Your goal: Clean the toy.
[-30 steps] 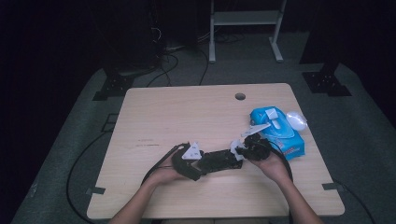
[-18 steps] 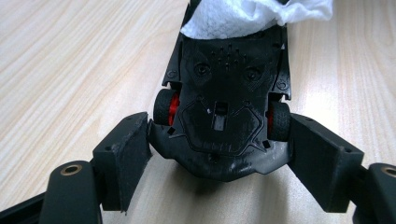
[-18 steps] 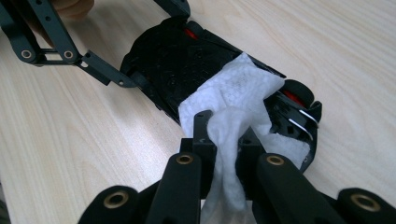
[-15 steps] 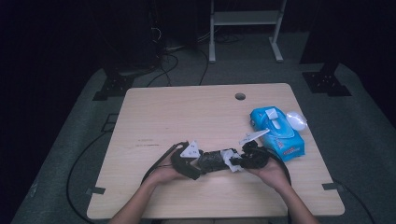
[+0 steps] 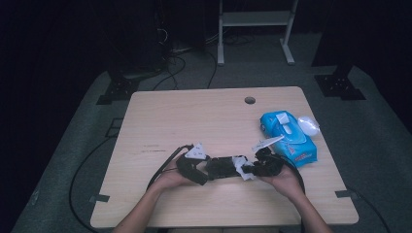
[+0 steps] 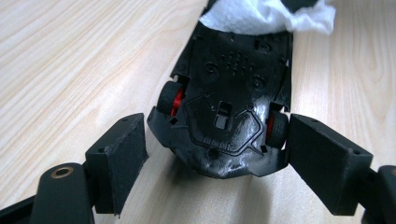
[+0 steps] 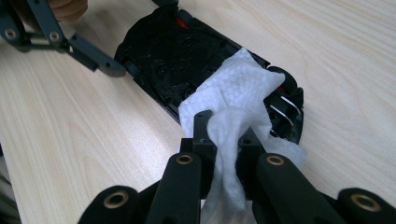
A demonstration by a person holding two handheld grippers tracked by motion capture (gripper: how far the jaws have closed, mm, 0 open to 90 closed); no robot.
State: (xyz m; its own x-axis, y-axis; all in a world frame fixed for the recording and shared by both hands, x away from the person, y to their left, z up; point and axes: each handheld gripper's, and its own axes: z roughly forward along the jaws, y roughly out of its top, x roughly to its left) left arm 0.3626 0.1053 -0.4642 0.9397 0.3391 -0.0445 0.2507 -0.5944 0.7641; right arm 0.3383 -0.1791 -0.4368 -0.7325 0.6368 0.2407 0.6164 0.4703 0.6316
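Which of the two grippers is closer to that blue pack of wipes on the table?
The right. The right gripper, pinching a white wipe against the toy car, sits just beside the blue pack. The left gripper is on the car's far side from it.

Black toy car (image 6: 229, 98) lies upside down; white wipe (image 7: 233, 100) rests on it.

Both grippers meet at a black toy car (image 5: 222, 167) near the blue wipe pack (image 5: 287, 137).
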